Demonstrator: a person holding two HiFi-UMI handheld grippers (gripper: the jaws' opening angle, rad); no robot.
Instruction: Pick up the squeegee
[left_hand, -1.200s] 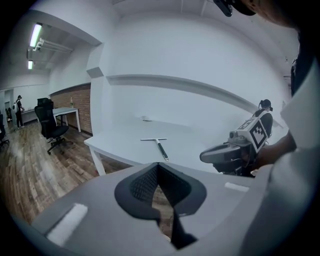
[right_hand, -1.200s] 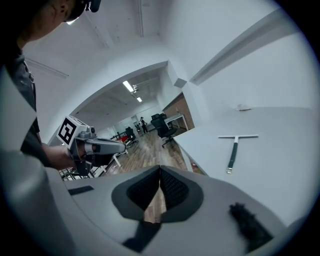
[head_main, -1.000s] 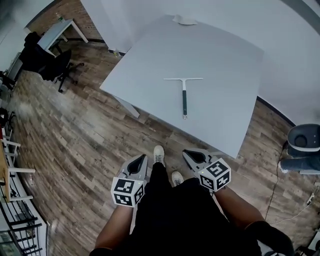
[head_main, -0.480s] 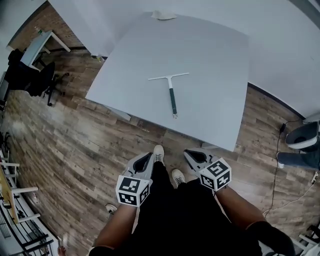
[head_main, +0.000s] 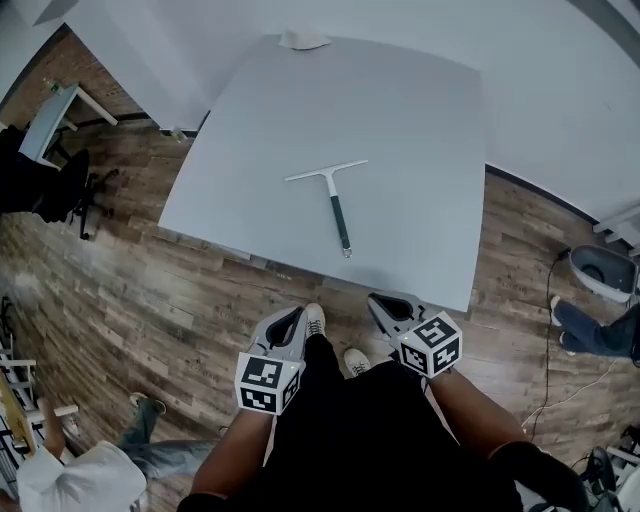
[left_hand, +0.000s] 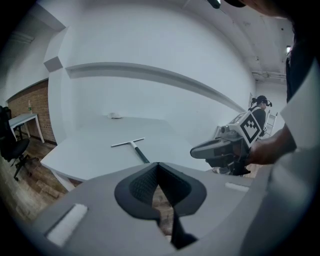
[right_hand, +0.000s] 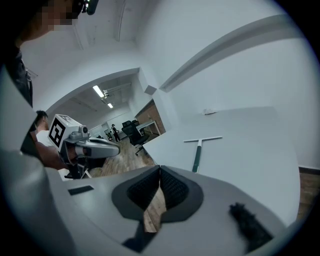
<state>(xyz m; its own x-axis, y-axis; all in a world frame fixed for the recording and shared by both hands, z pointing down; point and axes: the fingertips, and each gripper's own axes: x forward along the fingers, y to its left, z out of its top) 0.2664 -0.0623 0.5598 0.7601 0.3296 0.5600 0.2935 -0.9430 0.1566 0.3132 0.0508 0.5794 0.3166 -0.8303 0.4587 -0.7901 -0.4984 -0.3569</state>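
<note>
White-bladed, green-handled squeegee (head_main: 338, 212) lies flat on pale grey table (head_main: 420, 150), handle toward near edge. Left gripper (head_main: 283, 325) and right gripper (head_main: 392, 308): jaws together, empty, short of that edge. Best: spread jaws first, then straddle handle crosswise.

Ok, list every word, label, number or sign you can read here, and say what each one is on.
None: no view shows any readable text.
The cubes on the left gripper and right gripper: black-and-white square marker patterns only, no letters or numbers.
The squeegee: no label or brand visible on its handle or blade.
The table: no print visible.
</note>
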